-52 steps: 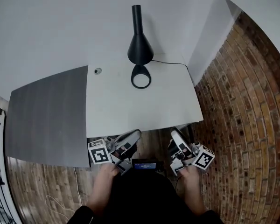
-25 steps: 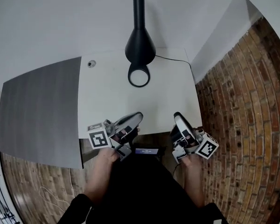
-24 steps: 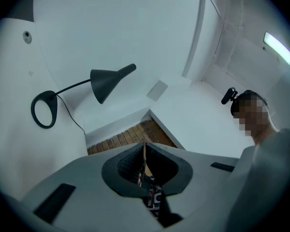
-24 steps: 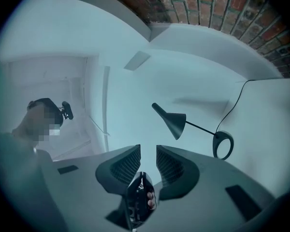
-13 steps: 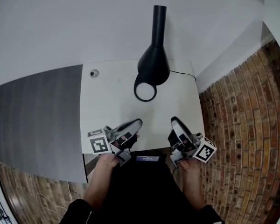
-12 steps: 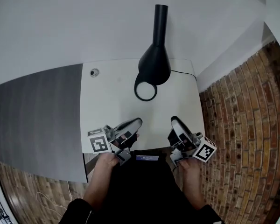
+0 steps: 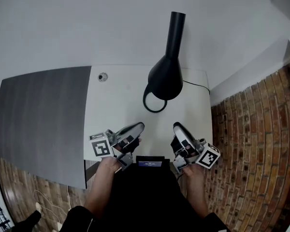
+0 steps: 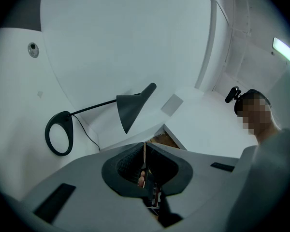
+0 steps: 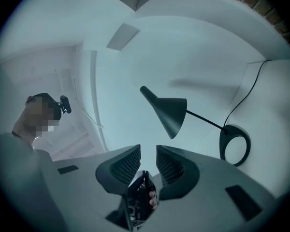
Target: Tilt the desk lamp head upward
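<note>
Now carried forward over the near edge of the white worktop point(image 7: 113, 108), well short of the black desk lamp point(image 7: 165, 79) on its far half, lamp head point(image 9: 170, 114) untouched and pointing down: left gripper point(image 7: 137, 126) closed on nothing, right gripper point(image 7: 177, 126) parted, empty.

I see the desk lamp point(image 7: 165, 79) as smooth matt black, metal by its look, on a smooth white desk point(image 7: 116, 105), with rough red brick point(image 7: 251, 144) at right and a matt grey panel point(image 7: 38, 115) at left.
</note>
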### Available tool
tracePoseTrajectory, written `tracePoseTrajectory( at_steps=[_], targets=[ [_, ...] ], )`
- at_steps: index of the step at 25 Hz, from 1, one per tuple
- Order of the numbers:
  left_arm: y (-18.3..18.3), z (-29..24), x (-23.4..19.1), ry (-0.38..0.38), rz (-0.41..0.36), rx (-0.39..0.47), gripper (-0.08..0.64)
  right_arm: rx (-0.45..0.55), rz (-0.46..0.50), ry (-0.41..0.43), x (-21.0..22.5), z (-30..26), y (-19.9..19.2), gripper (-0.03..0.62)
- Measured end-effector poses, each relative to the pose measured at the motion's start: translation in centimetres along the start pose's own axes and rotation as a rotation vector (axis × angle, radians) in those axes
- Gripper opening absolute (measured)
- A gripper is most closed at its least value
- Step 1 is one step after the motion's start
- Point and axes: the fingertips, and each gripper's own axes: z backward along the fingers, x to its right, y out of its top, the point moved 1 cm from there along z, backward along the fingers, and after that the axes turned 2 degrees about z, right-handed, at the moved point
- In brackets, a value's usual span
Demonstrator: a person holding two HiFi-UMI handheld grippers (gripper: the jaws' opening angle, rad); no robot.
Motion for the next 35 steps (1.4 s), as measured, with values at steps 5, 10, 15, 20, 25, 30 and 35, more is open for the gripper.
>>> tracePoseTrajectory(
  at_steps=[5, 10, 15, 20, 25, 30, 35],
  targets=[
    [0.4, -1.8, -1.6, 0.074, -0.015, 0.035, 0.011, -0.043, -0.039, 0.048, 2.1, -0.6, 2.2, 0.089],
    [0.0, -3.3, -2.6, 0.148, -0.05, 0.06, 0.011, -0.113, -0.05, 0.098, 4.1, -0.8, 3.0, 0.089],
    [-0.9, -3.5, -4.5, 0.212, -0.069, 0.054, 0.011, -0.188, -0.052, 0.11, 6.1, -1.4, 2.6, 0.089],
    [-0.9, -3.8, -9.2, 0.243, -0.056, 0.024, 0.011, -0.217, -0.016, 0.087, 6.8, -2.4, 2.8, 0.089],
    [-0.7, -4.8, -14.7, 0.24, -0.02, -0.039, 0.012, -0.218, 0.018, 0.046, 6.9, -3.4, 2.9, 0.09],
    [-1.8, -5.7, -19.7, 0.277, 0.043, -0.122, 0.012, -0.231, 0.043, -0.002, 7.4, -4.2, 2.5, 0.091],
    [-2.6, -5.9, -24.5, 0.334, 0.122, -0.156, 0.011, -0.267, 0.055, -0.047, 8.7, -4.9, 1.5, 0.091]
  ],
)
